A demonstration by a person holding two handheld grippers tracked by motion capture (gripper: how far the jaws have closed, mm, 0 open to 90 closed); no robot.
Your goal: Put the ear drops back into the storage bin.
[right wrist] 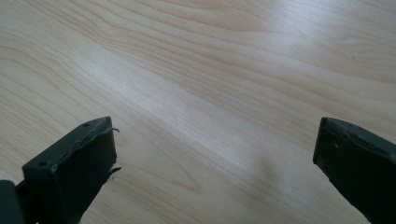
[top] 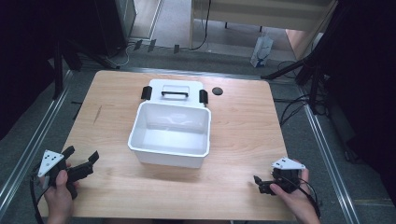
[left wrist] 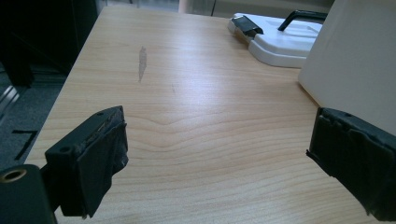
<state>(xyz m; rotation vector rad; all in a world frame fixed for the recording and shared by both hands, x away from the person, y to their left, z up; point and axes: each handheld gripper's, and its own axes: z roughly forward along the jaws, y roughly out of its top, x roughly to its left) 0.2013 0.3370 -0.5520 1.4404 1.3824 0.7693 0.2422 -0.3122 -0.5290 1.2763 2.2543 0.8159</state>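
Resting near the table's (top: 243,121) front corners, the left gripper (top: 83,160) and right gripper (top: 259,183) are both standing with jaws spread wide, grasping nothing, well apart from the white bin (top: 170,134). This bin is sitting open-side up at mid-table, its long axis running left to right, its lid (top: 175,92) lying flat just behind it.
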